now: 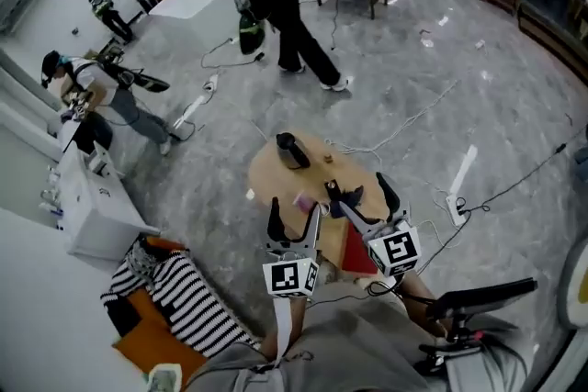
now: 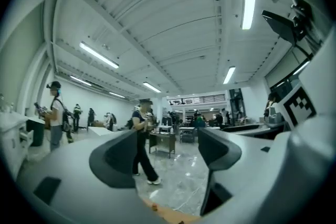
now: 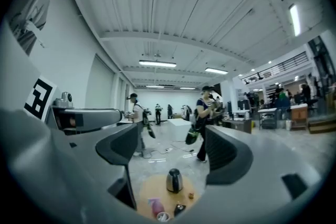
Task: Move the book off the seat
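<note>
The book point(image 1: 356, 252) shows in the head view only, as a flat red slab. It lies flat, low in the frame, just beside the near edge of the round wooden table point(image 1: 274, 172). The right gripper point(image 1: 364, 196) partly covers it. Its supporting surface cannot be determined.

Mostly behind right gripper point(image 1: 364, 195) — red book point(image 1: 355, 245).
</note>
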The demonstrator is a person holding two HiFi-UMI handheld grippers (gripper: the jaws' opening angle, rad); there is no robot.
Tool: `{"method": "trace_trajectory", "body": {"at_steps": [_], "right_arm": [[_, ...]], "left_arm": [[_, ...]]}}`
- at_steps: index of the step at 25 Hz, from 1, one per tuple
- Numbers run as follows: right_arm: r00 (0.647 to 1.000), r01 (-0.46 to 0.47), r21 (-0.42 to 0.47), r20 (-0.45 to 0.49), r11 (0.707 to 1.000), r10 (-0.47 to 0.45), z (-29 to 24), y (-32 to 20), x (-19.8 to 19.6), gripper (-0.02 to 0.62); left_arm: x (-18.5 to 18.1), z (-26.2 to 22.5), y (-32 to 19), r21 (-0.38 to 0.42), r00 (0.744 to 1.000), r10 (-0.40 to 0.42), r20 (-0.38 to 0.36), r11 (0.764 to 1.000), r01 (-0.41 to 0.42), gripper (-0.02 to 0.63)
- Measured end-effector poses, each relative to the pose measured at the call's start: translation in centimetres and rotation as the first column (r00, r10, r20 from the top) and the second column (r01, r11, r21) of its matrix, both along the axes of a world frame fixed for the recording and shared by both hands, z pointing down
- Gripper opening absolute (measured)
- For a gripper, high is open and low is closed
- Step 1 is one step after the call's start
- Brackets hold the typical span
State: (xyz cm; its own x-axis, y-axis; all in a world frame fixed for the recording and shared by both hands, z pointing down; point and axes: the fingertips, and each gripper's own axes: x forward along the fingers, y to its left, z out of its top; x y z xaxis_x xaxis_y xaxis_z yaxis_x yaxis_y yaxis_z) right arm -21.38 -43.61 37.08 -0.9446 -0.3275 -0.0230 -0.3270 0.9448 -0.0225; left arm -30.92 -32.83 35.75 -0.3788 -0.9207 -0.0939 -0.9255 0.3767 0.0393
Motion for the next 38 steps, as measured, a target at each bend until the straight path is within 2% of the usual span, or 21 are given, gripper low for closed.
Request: {"method": "trace_trajectory", "body": {"at_steps": [2,4,8,12,17,18,20,25,27,29,31,35,38], "right_arm": [[0.996,0.083,0.0,0.017,0.997,-0.083,0.3,0.1,-1.6,0.402],[0.978,0.207,-0.044,0.048,0.977,-0.205,1.4,1.9,-4.1,0.402],[0.905,0.426,-0.1,0.059,0.899,-0.422,3.7,8.7,-7.8,0.402],[0.784,0.62,-0.131,0.088,0.773,-0.614,2.8,17.5,-8.8,0.402],[0.598,0.8,-0.102,0.072,0.591,-0.798,3.3,30.1,-9.6,0.402],[0.562,0.826,-0.094,0.066,0.556,-0.824,3.4,32.2,-9.5,0.402],[0.499,0.866,-0.082,0.056,0.494,-0.865,3.3,35.2,-8.9,0.402],[0.375,0.927,-0.047,0.033,0.373,-0.927,2.1,44.2,-6.3,0.402],[0.296,0.955,-0.038,0.014,0.295,-0.955,1.6,49.8,-4.3,0.402],[0.198,0.98,-0.023,-0.003,0.198,-0.98,1.0,55.4,-1.2,0.402],[0.113,0.994,-0.002,-0.02,0.113,-0.993,0.7,60.8,2.2,0.402],[-0.022,1.0,-0.005,-0.068,-0.021,-0.997,1.9,71.8,7.9,0.402],[-0.094,0.996,-0.001,-0.096,-0.094,-0.991,2.2,78.7,11.2,0.402]], "left_arm": [[-0.2,0.4,0.8,0.015,0.996,-0.086,-0.001,0.996,0.086,0.357],[-0.3,0.9,4.0,-0.009,0.976,-0.22,0.004,0.976,0.22,0.357],[0.6,1.8,13.2,-0.085,0.891,-0.453,0.018,0.887,0.453,0.357],[2.0,0.6,21.9,-0.09,0.764,-0.645,-0.025,0.762,0.641,0.357],[4.0,1.0,34.2,-0.046,0.561,-0.827,-0.048,0.563,0.825,0.357],[4.6,1.4,36.0,-0.033,0.527,-0.848,-0.06,0.529,0.848,0.357],[5.7,1.7,38.4,-0.019,0.475,-0.876,-0.077,0.478,0.878,0.357],[9.7,1.3,45.6,0.028,0.396,-0.914,-0.092,0.395,0.918,0.357],[12.2,1.7,50.5,0.059,0.338,-0.93,-0.142,0.333,0.941,0.357],[15.3,2.4,55.0,0.076,0.274,-0.944,-0.186,0.264,0.962,0.357],[18.3,2.7,59.5,0.091,0.221,-0.956,-0.194,0.207,0.974,0.357],[24.0,3.5,69.0,0.127,0.106,-0.974,-0.198,0.082,0.989,0.357],[28.3,3.9,75.4,0.137,0.015,-0.982,-0.191,-0.012,0.99,0.357]]}}
